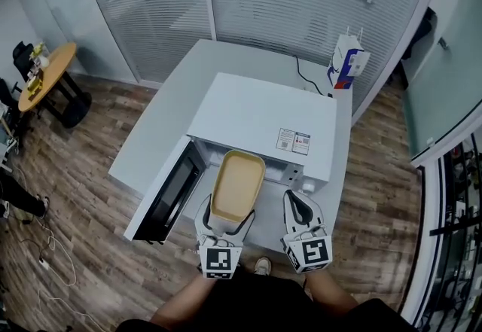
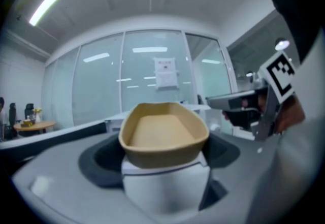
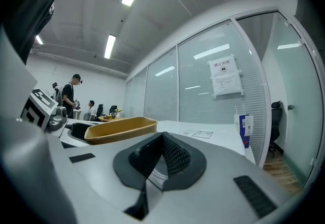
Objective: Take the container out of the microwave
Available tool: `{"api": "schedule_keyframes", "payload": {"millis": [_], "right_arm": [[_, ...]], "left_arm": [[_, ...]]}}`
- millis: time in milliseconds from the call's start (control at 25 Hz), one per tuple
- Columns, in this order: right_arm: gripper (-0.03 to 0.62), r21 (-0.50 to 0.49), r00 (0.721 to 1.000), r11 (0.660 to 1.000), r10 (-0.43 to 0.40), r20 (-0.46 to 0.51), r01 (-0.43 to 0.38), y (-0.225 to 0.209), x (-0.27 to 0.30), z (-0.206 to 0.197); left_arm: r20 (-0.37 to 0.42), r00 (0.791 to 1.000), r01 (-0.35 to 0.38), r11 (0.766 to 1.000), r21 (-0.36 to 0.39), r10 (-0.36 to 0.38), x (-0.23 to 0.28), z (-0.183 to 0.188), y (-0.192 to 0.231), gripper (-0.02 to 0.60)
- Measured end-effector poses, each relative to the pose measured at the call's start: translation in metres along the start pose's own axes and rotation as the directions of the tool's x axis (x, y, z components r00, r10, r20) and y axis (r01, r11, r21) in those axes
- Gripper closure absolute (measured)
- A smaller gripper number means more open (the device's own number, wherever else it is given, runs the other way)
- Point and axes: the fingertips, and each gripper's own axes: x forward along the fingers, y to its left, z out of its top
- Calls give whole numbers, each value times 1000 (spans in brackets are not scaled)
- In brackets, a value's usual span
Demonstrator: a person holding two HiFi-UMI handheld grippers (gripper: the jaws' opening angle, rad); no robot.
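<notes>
**Head view.** The white microwave (image 1: 263, 123) sits on the white surface (image 1: 169, 116), with its door (image 1: 167, 193) swung open at 8 o'clock. The tan oval container (image 1: 237, 186) is at 6 o'clock of the cavity mouth, largely outside it. Its long axis runs 12 to 6. The left gripper (image 1: 224, 219) has the near short end. The right gripper (image 1: 297, 204) is at 3 o'clock of the container, apart from it. A paper carton (image 1: 347, 61) stands at 1 o'clock of the microwave.

**Left gripper view.** The fingers are spread wide and clamp the container (image 2: 163, 134) by its near end, one pad on each side wall. The tub looks empty, with a matte inside.

**Right gripper view.** The fingers are closed on each other with nothing between them. The container (image 3: 119, 130) shows at 9 o'clock, clear of them.

**Handling (judgement).**
- The container is probably light and thin-walled, and fairly stiff at the rolled rim.
- The matte finish should not be slippery.
- A hard squeeze could bow the side walls.
- Held at one end only, the far end is unsupported and could sag or tip.
- The best hold is across the short end, just under the rim, kept level.
- The right gripper is free to steady the far end.
</notes>
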Motion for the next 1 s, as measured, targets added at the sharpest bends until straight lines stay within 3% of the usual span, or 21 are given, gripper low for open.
{"api": "schedule_keyframes", "payload": {"millis": [600, 760, 1000], "right_arm": [[595, -31, 982, 997, -67, 176, 74, -11, -16, 59], [595, -70, 966, 990, -100, 240, 120, -12, -24, 83], [595, -63, 959, 990, -104, 263, 124, -11, -21, 90]], "left_arm": [[161, 987, -16, 999, 28, 12, -2, 69, 17, 112], [173, 985, -21, 999, 43, 13, -5, 76, 19, 112], [179, 984, -20, 999, 48, 11, -4, 79, 20, 112]]}}
